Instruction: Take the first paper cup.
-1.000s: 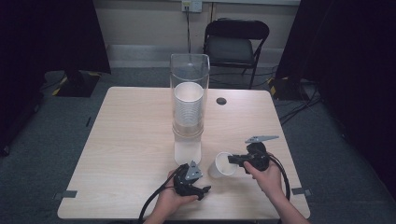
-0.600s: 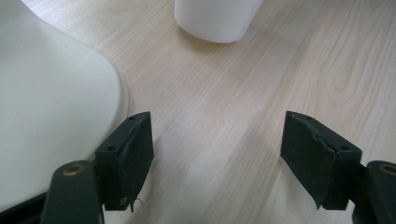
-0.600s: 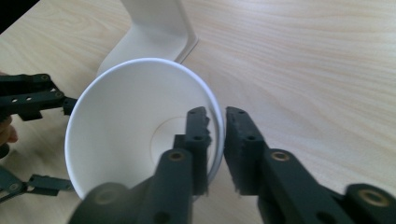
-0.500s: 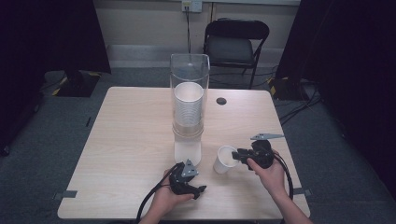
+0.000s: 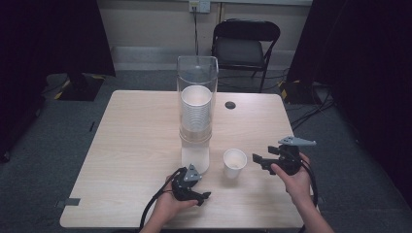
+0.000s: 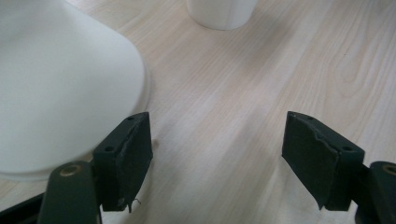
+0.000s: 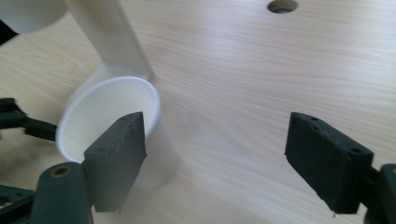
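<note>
High view: light woodgrain table (image 5: 126, 145) with a tall clear plastic dispenser (image 5: 197, 77) holding a ribbed stack of white paper cups (image 5: 196, 114) on a white base (image 5: 195, 158); a single white paper cup (image 5: 234, 163) stands upright just right of the base, apart from both grippers. Left gripper (image 5: 201, 195) sits low near the front edge, right gripper (image 5: 256, 159) just beside the cup, nothing held. Small round dark hole (image 5: 230, 105) further back. Left gripper view: matte black pads wide apart over bare wood, smooth white curved base (image 6: 60, 79) at left, cup bottom (image 6: 222, 11) at top. Right gripper view: jaws spread wide and empty, cup's rolled rim (image 7: 109, 119) behind the left pad, not between the jaws
</note>
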`<state>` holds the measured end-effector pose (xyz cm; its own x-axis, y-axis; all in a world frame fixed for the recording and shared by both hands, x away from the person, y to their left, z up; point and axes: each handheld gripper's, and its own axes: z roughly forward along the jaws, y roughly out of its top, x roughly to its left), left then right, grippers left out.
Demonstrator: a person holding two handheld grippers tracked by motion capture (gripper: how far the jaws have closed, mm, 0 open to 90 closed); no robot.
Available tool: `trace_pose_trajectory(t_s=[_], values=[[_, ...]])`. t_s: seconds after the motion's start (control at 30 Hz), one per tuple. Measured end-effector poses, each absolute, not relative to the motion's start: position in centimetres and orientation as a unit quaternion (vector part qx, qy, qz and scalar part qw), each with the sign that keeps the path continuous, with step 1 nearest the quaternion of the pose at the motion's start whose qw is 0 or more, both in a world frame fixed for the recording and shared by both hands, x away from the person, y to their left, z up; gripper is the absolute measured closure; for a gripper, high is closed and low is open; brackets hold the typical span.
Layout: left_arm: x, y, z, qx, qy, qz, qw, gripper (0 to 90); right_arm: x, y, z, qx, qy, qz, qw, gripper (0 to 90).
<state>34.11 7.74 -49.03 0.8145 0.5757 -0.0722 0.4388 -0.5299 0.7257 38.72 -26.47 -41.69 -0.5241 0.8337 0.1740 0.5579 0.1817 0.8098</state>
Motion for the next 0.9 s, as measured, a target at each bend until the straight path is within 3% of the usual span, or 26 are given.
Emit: trace_pose_trajectory(t_s=[0.23, 0.5, 0.9], values=[[34.7, 8.9, -48.6, 0.857, 0.311, 0.091, 0.401, 22.2, 38.4, -28.5, -44.1, 0.467, 0.757, 0.418, 0.185, 14.7], [35.7, 10.3, -48.3, 0.838, 0.34, 0.1, 0.415, 18.2, 38.0, -28.4, -48.2, 0.474, 0.78, 0.376, 0.16, 14.7], [36.7, 12.1, -47.4, 0.815, 0.371, 0.138, 0.423, 17.2, 37.7, -27.6, -49.9, 0.453, 0.796, 0.345, 0.204, 14.0]])
